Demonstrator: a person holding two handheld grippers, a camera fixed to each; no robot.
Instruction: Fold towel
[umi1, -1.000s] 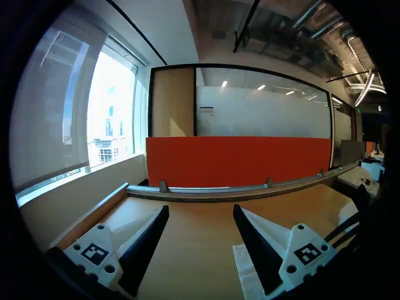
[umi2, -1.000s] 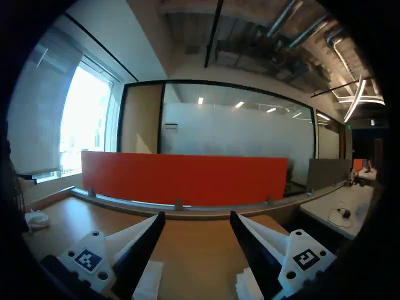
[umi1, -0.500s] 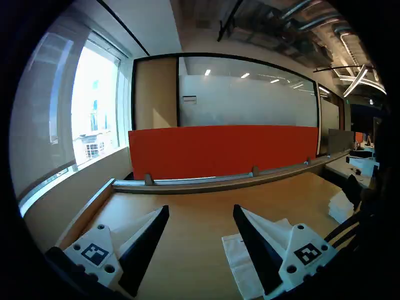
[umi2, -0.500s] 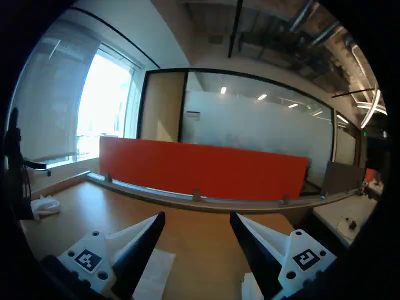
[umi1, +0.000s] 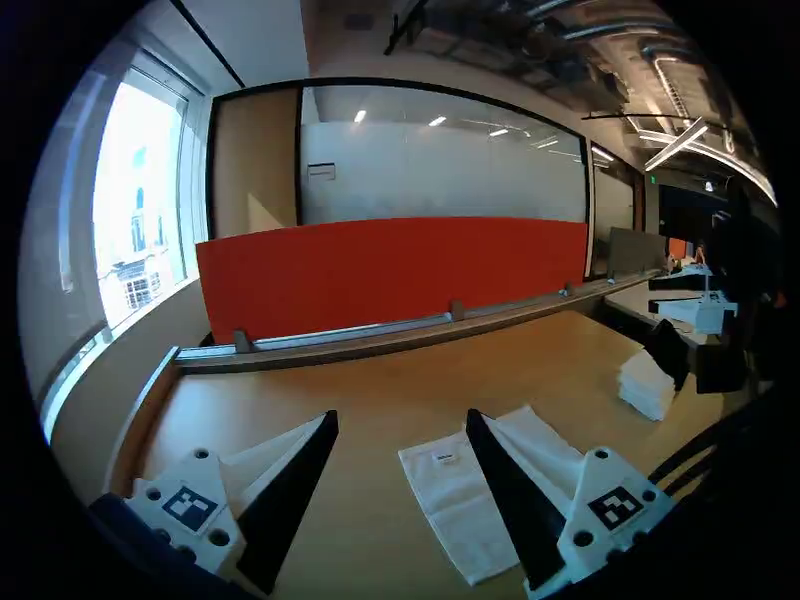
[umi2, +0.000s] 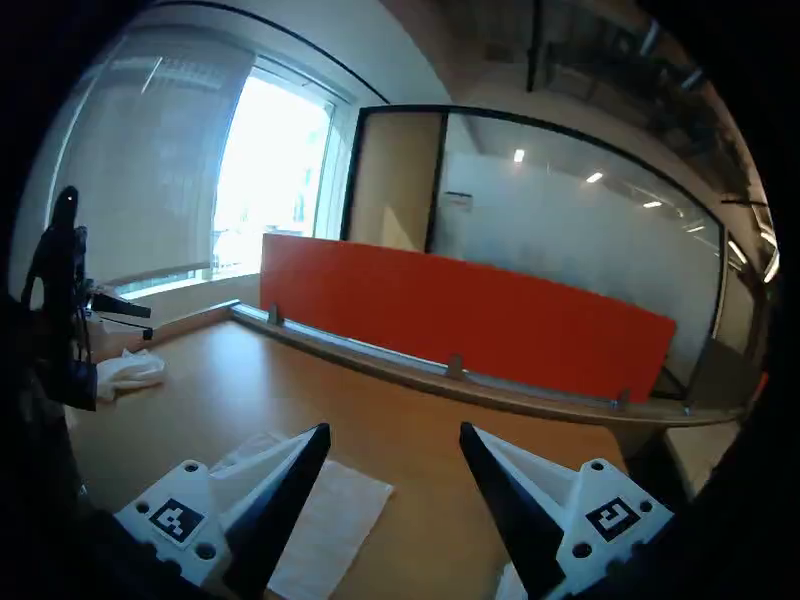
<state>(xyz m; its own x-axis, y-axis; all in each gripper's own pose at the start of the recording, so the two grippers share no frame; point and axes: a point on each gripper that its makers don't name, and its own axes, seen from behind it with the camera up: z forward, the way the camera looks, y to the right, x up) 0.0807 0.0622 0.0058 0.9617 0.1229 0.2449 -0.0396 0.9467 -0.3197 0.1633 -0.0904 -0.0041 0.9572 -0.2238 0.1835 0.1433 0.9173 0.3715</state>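
Your left gripper (umi1: 400, 414) was spread wide, holding nothing. Towel (umi1: 455, 490) lay flat on table (umi1: 370, 390), partly below its right finger. Your right gripper (umi2: 392, 428) spread too, towel below its left finger.

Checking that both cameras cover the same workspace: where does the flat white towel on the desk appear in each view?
Left gripper view: the towel lies flat on the desk, at lower centre-right of the picture.
Right gripper view: the towel lies flat at lower centre-left of the picture.
Shared landmark: the orange partition standing along the far edge of the desk.
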